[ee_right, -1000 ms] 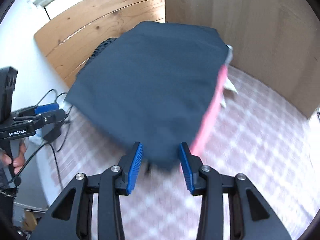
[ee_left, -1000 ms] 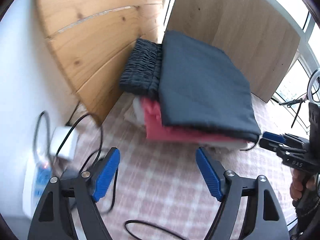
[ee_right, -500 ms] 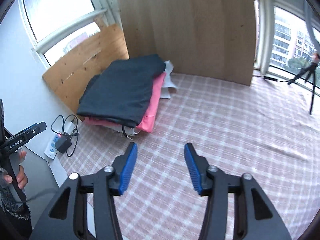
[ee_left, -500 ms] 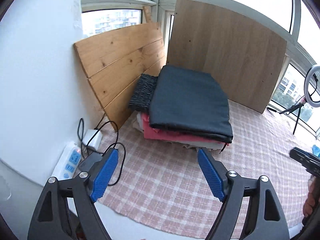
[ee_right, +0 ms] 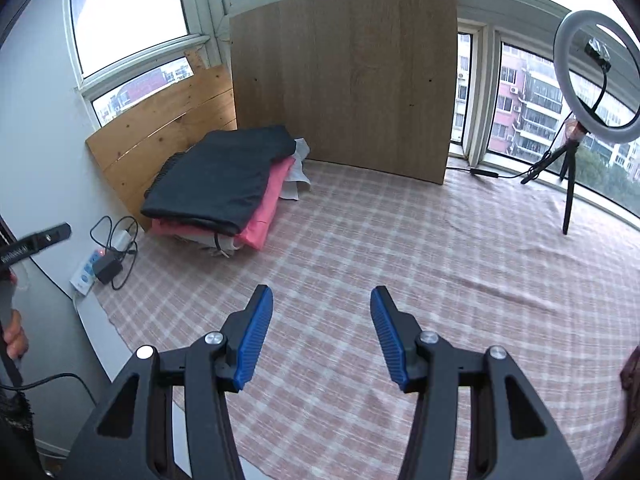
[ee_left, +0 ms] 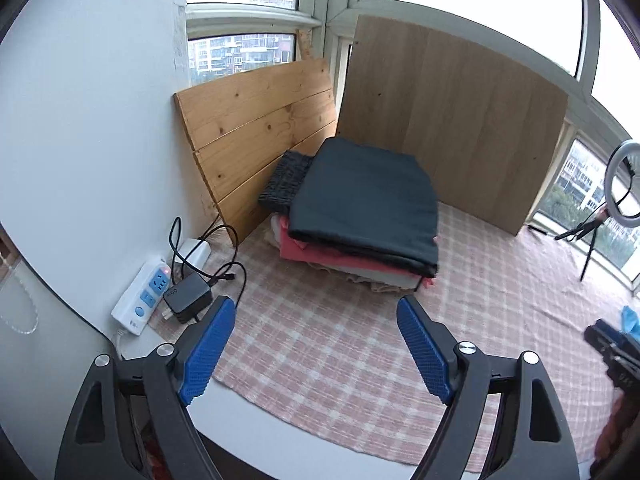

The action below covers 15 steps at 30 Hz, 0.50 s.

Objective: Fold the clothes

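The left gripper hangs over the near edge of the checked cloth, its blue pads wide apart and still spreading, with nothing between them. The right gripper hovers above the same checked cloth with its pads moderately parted and empty as well.

Taking the stack of folded clothes as the landmark: it lies on the cloth ahead of both grippers, well apart from them, in the corner formed by two boards. A dark folded garment sits on top, a pink one lies under it, and paler pieces show at the bottom. A dark ribbed piece pokes out at the stack's left side. Behind the stack stands a large wooden board; to its left leans a pine plank panel against the white wall. Near the stack's left front, at the foot of the wall, lie a white power strip, a black charger and loose cables. Far to the stack's right, by the windows, stands a ring light on a tripod.
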Motion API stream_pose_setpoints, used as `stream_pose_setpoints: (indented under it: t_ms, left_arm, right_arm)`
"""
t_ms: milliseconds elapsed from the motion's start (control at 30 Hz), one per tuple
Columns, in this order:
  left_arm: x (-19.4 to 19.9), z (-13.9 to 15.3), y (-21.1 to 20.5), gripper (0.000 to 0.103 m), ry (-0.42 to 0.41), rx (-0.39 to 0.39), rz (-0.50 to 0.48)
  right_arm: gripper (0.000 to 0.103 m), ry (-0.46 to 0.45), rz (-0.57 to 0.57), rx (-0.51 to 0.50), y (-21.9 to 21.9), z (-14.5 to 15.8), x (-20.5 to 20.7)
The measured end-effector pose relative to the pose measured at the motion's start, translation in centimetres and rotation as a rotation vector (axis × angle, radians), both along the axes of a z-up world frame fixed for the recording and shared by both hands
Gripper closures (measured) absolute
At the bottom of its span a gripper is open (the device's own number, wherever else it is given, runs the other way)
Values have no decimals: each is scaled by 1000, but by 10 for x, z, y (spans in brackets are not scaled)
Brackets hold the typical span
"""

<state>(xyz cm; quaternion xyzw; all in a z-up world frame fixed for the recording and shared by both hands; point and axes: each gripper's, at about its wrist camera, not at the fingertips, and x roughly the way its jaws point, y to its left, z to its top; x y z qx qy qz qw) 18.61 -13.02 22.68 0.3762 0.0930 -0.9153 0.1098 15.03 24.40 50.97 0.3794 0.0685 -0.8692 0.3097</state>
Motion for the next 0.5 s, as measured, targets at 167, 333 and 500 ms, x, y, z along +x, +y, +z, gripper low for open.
stream_pose_setpoints:
  t_ms: [167,333,500]
  left_arm:
    - [17,15,4,1,42,-24,13]
    - [23,21,2,1,58,-17,28]
    - [24,22,0,1,80,14,11]
  right_arm:
    - [53,-8,7,-21,5,-1,-1]
    - [53,-8,14,-23,5,-1,0]
    - [53,-4,12,-15,7,-2,1]
